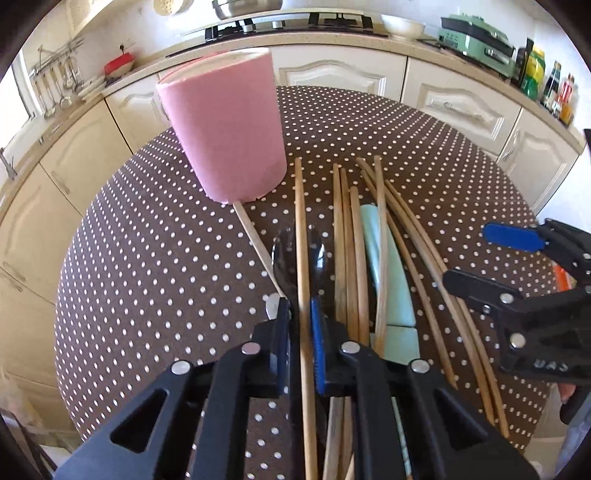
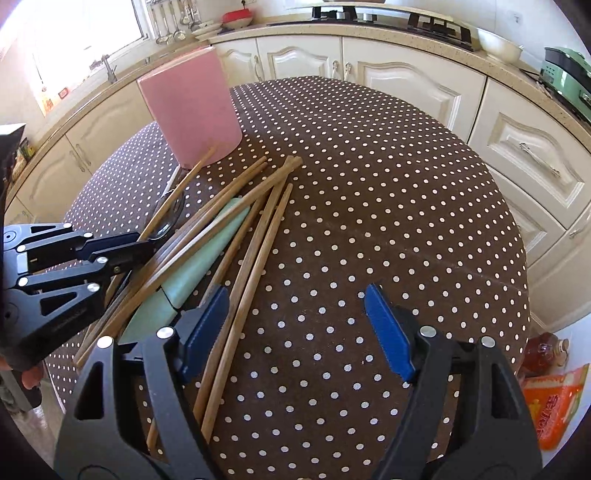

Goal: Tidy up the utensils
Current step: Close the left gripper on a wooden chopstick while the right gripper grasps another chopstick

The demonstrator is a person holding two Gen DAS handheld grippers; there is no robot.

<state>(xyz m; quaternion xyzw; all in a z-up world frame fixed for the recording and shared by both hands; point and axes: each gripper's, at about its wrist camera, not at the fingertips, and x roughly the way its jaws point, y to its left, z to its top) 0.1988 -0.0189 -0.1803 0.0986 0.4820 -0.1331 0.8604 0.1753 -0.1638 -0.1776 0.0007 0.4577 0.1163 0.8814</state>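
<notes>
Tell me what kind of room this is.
A home kitchen, most likely: a gas hob set in the counter, cream cabinets below it, and ladles hanging by the window.

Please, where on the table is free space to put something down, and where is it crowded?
Free: the dotted tablecloth to the right of the chopsticks, out to the table's edge. Crowded: the pile of chopsticks, the spoon and the green item, in front of the pink holder.
</notes>
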